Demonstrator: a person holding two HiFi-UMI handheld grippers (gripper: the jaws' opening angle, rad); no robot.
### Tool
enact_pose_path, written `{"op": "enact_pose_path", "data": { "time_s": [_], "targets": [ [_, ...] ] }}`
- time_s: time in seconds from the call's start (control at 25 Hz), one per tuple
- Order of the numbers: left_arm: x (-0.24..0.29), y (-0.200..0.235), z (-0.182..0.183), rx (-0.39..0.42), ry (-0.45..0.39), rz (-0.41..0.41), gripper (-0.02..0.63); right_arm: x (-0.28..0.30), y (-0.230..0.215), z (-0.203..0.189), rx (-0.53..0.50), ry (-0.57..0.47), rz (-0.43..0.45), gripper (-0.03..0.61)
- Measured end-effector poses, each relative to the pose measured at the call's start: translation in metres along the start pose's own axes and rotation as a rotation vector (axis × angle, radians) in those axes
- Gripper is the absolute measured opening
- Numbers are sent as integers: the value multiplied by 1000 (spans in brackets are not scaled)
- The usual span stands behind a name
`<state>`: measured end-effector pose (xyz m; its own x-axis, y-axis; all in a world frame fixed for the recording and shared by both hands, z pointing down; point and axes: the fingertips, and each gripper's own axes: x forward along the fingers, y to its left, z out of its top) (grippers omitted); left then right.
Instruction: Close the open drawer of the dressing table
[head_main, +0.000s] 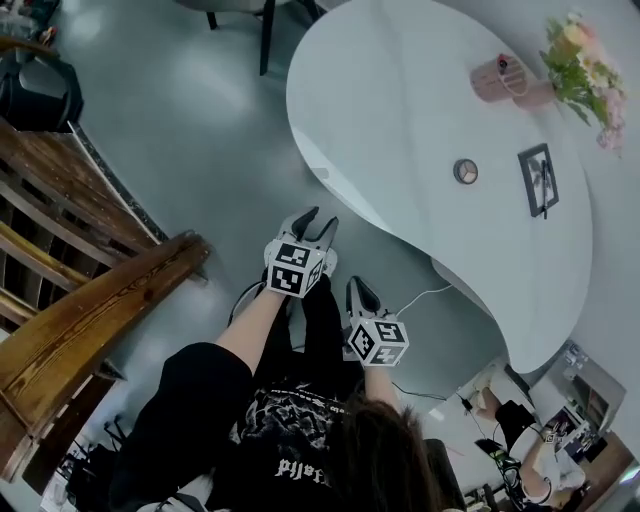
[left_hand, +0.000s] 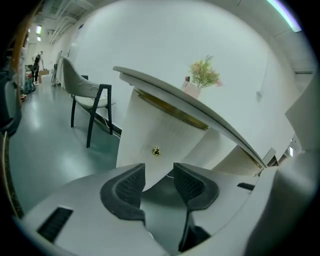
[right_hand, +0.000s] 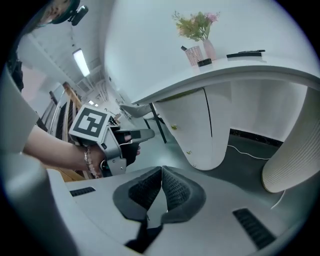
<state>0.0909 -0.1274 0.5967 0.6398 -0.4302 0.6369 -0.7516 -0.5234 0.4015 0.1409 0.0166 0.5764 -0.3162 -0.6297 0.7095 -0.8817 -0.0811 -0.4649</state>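
The white dressing table (head_main: 400, 110) has a curved top. In the left gripper view its ribbed front (left_hand: 150, 135) carries a small brass knob (left_hand: 156, 150) under a gold trim line. The front looks flush with the body. My left gripper (left_hand: 159, 172) stands open a short way in front of that knob, nothing between its pads. In the head view the left gripper (head_main: 318, 222) hangs over the floor just off the table's edge. My right gripper (right_hand: 161, 175) is shut and empty, lower and nearer the person (head_main: 358, 290). Two brass knobs (right_hand: 174, 128) show in the right gripper view.
On the table top stand a pink cup (head_main: 497, 77), flowers (head_main: 585, 60), a picture frame (head_main: 538, 180) and a small round object (head_main: 465, 171). A chair (left_hand: 87, 97) stands to the left of the table. A wooden stair rail (head_main: 90, 310) runs at left. A white cable (head_main: 420, 297) lies on the floor.
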Motion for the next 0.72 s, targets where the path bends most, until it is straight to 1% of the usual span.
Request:
{"op": "enact_pose_path", "data": {
  "time_s": [0.2,0.36,0.48,0.56,0.72],
  "targets": [
    [-34,-16,13,32,-38,-17,186,-13,0,18,40,-63,-38,26],
    [-58,-32,15,84,-43,-45,186,-26,3,26,13,-101,-38,28],
    [-72,-43,17,117,-50,-62,186,-38,4,35,24,-145,-52,28],
    [-83,-50,22,134,-62,-72,186,-45,6,42,37,-176,-58,26],
    [-104,-62,31,182,-95,-92,186,-56,14,53,10,-208,-54,28]
  ]
}}
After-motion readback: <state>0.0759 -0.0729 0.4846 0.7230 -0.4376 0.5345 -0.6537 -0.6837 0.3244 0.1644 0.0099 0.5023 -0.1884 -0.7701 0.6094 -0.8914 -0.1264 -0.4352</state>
